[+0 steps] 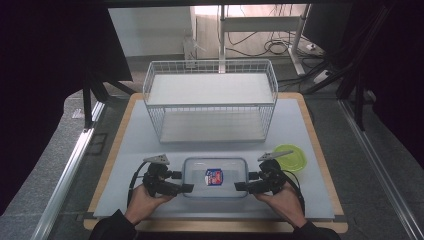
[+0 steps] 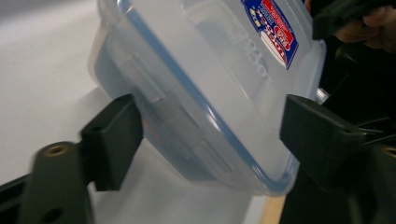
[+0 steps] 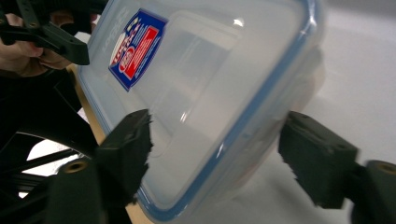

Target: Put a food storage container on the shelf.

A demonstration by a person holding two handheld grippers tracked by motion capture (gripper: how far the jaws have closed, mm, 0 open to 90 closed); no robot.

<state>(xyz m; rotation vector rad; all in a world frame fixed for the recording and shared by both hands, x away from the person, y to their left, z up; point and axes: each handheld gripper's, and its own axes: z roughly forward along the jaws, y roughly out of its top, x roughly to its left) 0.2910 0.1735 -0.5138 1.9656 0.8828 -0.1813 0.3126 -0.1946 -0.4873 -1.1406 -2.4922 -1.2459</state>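
Two-handed grasp of a lidded container. The clear plastic container (image 1: 215, 176), with a blue-sealed lid and a red-and-blue label (image 1: 214, 177), rests on the table (image 1: 300, 125) directly between the two claws. The left claw (image 1: 186, 188) is at the container's left end and the right claw (image 1: 242, 186) at its right end. In the left gripper view the left claw (image 2: 205, 140) is spread, one jaw below the container (image 2: 201, 84) wall and one above the lid edge, neither visibly pressing. In the right gripper view the right claw (image 3: 215, 154) is likewise spread, with the container's (image 3: 210, 93) short end sitting between the jaws and gaps visible on both sides. Beyond the claws stands a white wire basket (image 1: 210, 100); a green lid (image 1: 292, 157) lies just beyond the right claw. Judged progress: the approach and alignment appear complete, but the grip is not yet made. What likely remains is pressing both claws onto the rim, lifting, and carrying the container, perhaps toward the wire basket, which holds nothing visible.
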